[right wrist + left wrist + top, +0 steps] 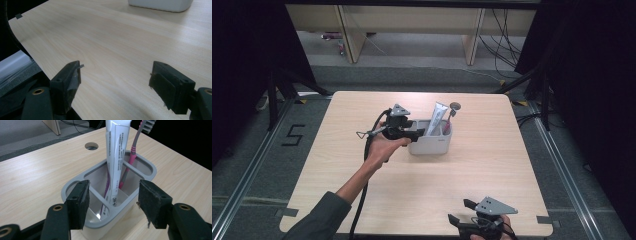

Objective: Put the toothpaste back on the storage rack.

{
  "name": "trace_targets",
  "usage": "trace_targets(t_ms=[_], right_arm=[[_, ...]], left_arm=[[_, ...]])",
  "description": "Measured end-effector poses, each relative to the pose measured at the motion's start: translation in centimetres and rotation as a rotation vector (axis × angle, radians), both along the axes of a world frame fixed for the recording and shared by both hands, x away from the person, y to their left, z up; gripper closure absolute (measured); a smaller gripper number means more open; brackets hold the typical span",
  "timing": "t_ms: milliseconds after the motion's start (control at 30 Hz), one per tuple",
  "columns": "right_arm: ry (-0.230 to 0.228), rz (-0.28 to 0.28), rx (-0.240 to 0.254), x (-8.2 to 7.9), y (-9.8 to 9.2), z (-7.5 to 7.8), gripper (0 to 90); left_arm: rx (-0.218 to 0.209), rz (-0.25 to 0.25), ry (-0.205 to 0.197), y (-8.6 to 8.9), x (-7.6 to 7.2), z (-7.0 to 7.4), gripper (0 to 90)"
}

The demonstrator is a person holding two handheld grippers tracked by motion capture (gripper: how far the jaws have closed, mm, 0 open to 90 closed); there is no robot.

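Observation:
A pale grey caddy (430, 143) with several compartments stands on the table's middle back. A white toothpaste tube (438, 117) stands upright in it, and a pink-and-grey toothbrush (450, 119) leans beside the tube. My left gripper (420, 133) is at the caddy's left end, open. In the left gripper view its jaws stand wide apart over the near end of the caddy (75, 182), with the tube (116, 157) and toothbrush (132, 157) beyond them and nothing between the pads. My right gripper (460, 211) rests low at the table's front right, open and empty (115, 80).
A round cable hole (455, 105) (91, 146) sits in the wooden table (492, 165) just behind the caddy. The caddy's base (160, 5) lies far ahead of the right gripper. Black curtains flank the table, and desk legs and cables stand beyond it.

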State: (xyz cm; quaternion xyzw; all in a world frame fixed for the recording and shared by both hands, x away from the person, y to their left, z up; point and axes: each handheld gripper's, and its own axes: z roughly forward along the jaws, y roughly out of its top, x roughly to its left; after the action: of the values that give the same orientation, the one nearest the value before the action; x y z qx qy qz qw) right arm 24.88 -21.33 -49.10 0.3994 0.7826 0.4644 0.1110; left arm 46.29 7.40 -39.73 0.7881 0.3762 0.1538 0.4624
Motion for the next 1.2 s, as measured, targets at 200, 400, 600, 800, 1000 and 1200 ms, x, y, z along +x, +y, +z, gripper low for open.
trace_targets(t_ms=[200,400,600,800,1000,1200], right_arm=[[-0.003,0.002,0.008,0.1,0.0,-0.1,24.9],[-0.001,0.007,0.024,0.1,0.1,-0.2,25.0],[0.001,0.003,0.024,0.1,0.1,-0.1,25.0],[0.002,0.003,0.025,0.1,0.1,-0.1,24.9],[0.003,0.003,0.024,0.1,0.1,-0.1,25.0],[0.004,0.0,0.017,0.0,0.1,-0.1,25.0]], left_arm=[[-0.004,0.001,-0.008,0.6,-0.4,0.1,39.3],[-0.041,0.005,0.002,1.0,-1.1,0.2,37.4],[-0.055,-0.01,0.001,1.1,-1.8,0.3,34.8],[-0.108,-0.002,0.006,1.7,-2.5,0.4,29.2],[-0.121,-0.008,0.011,2.6,-3.1,0.2,25.2],[-0.142,-0.025,0.018,3.4,-4.0,-0.3,22.6]])
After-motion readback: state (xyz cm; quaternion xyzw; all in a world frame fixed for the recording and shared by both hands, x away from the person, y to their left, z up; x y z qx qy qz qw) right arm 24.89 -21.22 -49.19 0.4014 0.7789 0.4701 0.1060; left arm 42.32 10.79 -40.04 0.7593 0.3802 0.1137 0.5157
